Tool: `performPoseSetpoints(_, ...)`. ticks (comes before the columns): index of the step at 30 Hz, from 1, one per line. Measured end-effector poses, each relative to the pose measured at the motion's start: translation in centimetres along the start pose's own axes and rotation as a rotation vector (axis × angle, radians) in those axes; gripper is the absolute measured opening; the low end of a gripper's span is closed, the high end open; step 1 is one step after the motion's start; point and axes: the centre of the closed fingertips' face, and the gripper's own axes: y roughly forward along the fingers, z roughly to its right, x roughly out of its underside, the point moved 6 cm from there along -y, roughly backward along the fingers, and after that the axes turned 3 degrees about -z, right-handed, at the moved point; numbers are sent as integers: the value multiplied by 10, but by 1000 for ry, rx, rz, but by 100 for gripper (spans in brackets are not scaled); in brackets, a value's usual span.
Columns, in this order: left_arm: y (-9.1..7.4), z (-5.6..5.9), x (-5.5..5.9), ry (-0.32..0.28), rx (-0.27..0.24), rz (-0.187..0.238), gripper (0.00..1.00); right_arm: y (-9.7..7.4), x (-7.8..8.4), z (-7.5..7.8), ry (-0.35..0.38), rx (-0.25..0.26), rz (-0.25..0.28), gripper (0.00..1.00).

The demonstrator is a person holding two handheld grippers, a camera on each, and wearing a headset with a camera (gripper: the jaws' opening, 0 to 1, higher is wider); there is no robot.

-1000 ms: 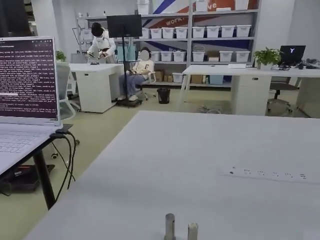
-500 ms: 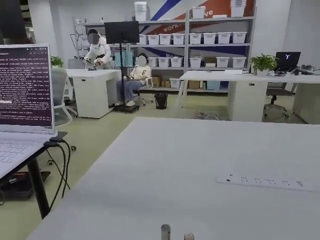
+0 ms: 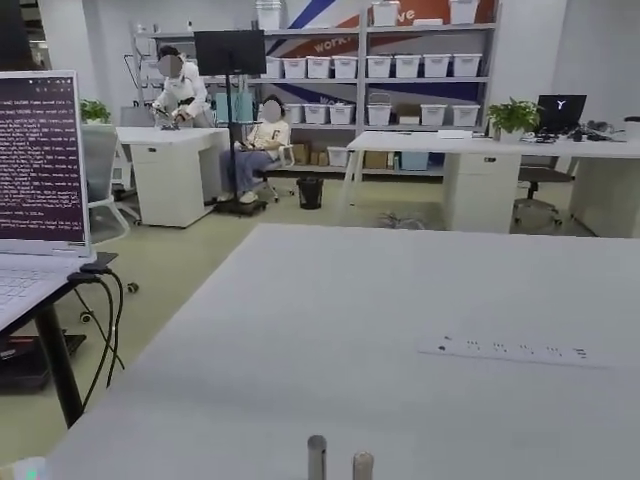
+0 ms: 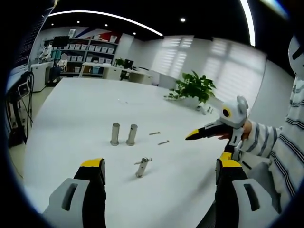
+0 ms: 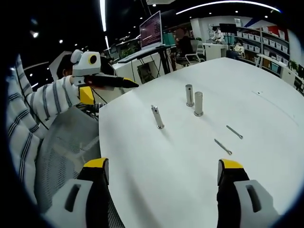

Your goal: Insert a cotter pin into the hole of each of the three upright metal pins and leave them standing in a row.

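Since nothing is gripped yet, the risks all lie ahead: the left gripper (image 4: 160, 164) has its yellow-tipped jaws spread wide and empty, the right gripper (image 5: 164, 164) likewise. Both are held well back from the pair of upright grey metal cylinder pins (image 4: 115, 134), on the person's side of it. The main hazard, I judge, is the two thin loose metal cotter pins (image 4: 163, 142). They lie flat on the smooth white table (image 3: 400, 300) just beside the pair, on the side toward the right gripper. Wide blunt jaws may skid them away or nip one crooked, so it won't line up with a hole (holes too small to make out here). Second, the pair stands free, its two pins close together but apart. A sideways push from a cotter pin could tip one unless the other tool steadies it, and a knocked pin may take its neighbour down. Then the third grey metal pin (image 4: 142, 167) stands apart from the pair, roughly between it and the left gripper, so a reach across could clip it. It seems to lean and to carry a thin cross-piece near its top, maybe a cotter pin already in; can't tell for sure. It's also out of line with the pair, so shifting it into the row is one more chance to topple it.
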Motion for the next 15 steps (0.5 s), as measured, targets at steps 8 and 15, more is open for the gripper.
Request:
performPoseSetpoints(8,12,-19,-26,47,-14,-4,94,-6,8,-7,38,6,9,94)
performPoseSetpoints(15,26,-34,-44,98,-26,-22,91,-13,12,-9,54,36,29,92)
